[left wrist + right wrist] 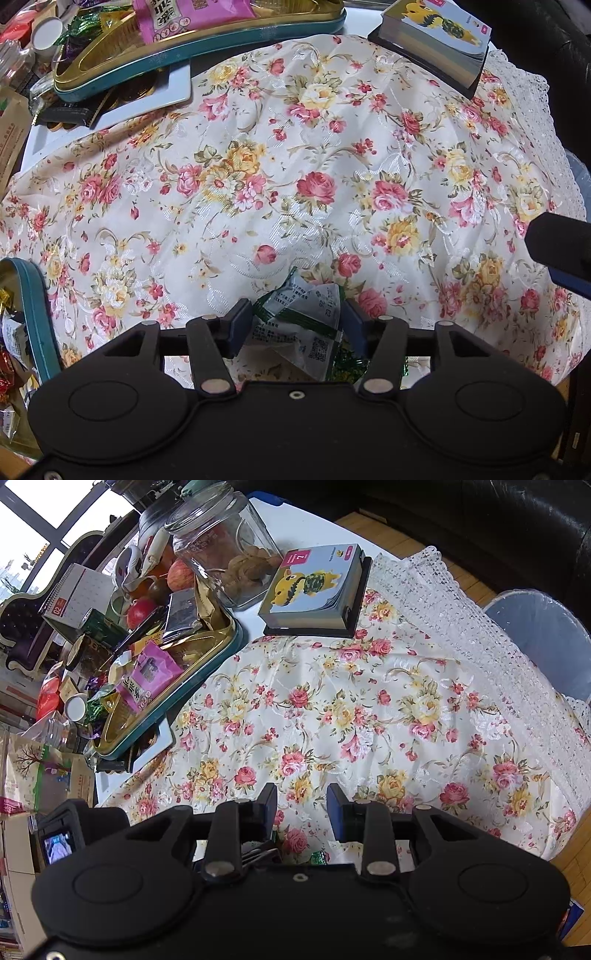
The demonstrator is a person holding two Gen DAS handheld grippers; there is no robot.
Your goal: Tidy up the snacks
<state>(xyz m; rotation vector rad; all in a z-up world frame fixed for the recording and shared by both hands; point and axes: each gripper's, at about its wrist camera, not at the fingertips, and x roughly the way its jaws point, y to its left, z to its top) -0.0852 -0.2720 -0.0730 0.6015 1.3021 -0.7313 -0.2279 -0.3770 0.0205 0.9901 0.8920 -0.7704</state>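
A crumpled green-and-white snack packet [295, 317] lies on the floral cloth [295, 166] directly between the fingers of my left gripper [297, 323], which points straight down. Its jaws stand open around the packet, with the pads close to its edges. My right gripper [302, 805] hovers over bare cloth [332, 709], open by a narrow gap with nothing in it; one of its fingers [557, 247] shows at the right edge of the left wrist view. A teal tin [207, 50] [199, 681] with a gold inside holds a pink packet [184, 14] [147, 675].
A second teal tin [35, 306] with wrapped sweets sits at the near left. A block calendar with a yellow bear [314, 587] and a glass jar [225, 542] stand at the back. A lined bin [543, 638] is beyond the lace edge. Clutter crowds the left.
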